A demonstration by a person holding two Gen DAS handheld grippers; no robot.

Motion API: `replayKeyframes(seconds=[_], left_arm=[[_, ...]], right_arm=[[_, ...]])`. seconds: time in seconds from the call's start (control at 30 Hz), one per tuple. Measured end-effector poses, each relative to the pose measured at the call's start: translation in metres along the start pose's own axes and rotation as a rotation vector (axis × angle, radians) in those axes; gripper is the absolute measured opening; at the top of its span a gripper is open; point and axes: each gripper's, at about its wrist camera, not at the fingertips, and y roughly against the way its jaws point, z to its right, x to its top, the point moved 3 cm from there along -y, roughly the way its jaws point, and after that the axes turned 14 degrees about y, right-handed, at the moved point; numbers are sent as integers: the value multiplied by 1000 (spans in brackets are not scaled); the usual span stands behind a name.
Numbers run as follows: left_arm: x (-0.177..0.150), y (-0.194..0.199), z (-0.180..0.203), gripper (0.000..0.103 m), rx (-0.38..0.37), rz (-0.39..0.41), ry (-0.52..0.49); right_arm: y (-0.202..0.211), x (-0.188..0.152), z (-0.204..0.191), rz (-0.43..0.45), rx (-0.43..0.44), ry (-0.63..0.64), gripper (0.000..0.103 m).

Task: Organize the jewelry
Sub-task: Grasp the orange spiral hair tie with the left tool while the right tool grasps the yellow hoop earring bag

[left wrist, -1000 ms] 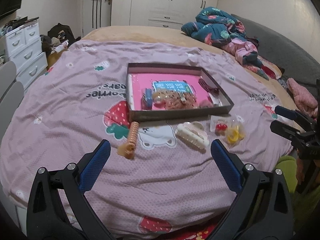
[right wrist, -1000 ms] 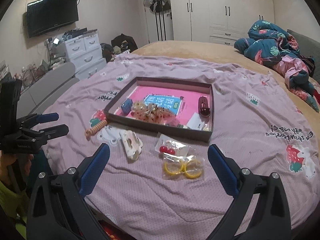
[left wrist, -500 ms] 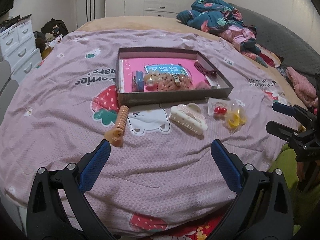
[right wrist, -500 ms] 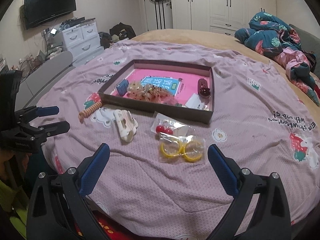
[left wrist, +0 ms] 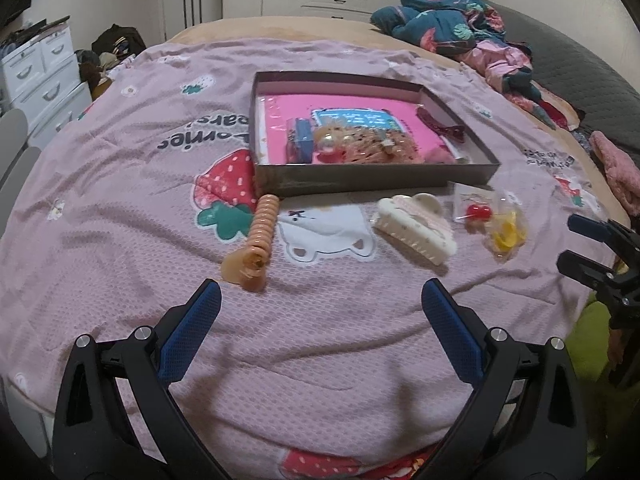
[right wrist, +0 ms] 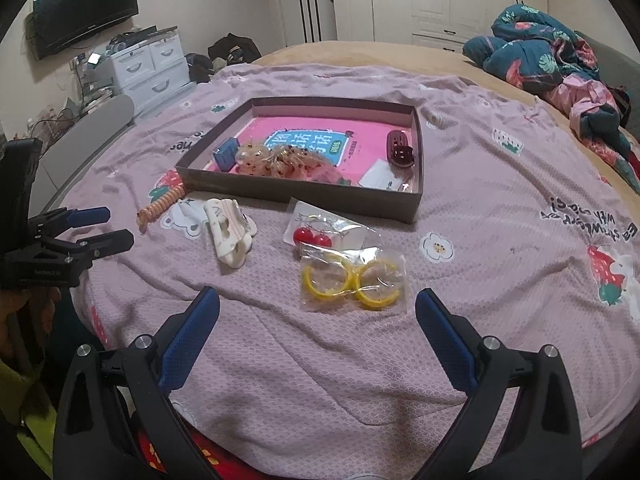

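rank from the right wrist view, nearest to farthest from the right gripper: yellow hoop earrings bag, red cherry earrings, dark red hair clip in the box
1. Yellow hoop earrings bag: on the bedspread just ahead of the open right gripper.
2. Red cherry earrings: just beyond the bag, slightly left, in front of the box's near wall.
3. Dark red hair clip: inside the box, at its right side, farthest away.

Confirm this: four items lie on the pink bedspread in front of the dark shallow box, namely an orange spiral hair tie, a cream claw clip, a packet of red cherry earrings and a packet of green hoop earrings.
Not quite: the hoop earrings are yellow, not green, as the right wrist view shows. The orange spiral hair tie, cream claw clip and red cherry earrings do lie in front of the dark shallow box.
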Motion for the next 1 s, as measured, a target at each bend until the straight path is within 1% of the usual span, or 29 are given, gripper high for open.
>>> replayKeyframes(seconds=[0.23, 0.37, 0.7, 0.77, 0.87, 0.9, 0.93, 0.97, 1.0], left_arm=[[6, -17, -13, 94, 38, -3, 12], [12, -30, -20, 94, 45, -11, 26], [28, -53, -34, 94, 5, -26, 81], [30, -56, -36, 89, 0, -28, 87], [32, -62, -35, 77, 0, -31, 81], [33, -63, -36, 71, 2, -31, 79], [33, -64, -36, 60, 5, -32, 74], [33, -65, -36, 54, 3, -31, 72], [33, -65, -36, 38, 1, -32, 70]], right_arm=[[-13, -4, 5, -24, -7, -12, 98], [-22, -4, 8, -33, -22, -20, 98], [-48, -10, 21, -78, -62, -50, 98], [-53, -10, 23, -84, -63, -56, 98], [-60, -10, 24, -94, -56, -67, 98], [-61, -10, 24, -96, -54, -69, 98], [-64, -9, 24, -98, -49, -70, 98], [-66, -9, 24, -101, -49, -70, 98], [-68, -8, 23, -105, -48, -70, 98]])
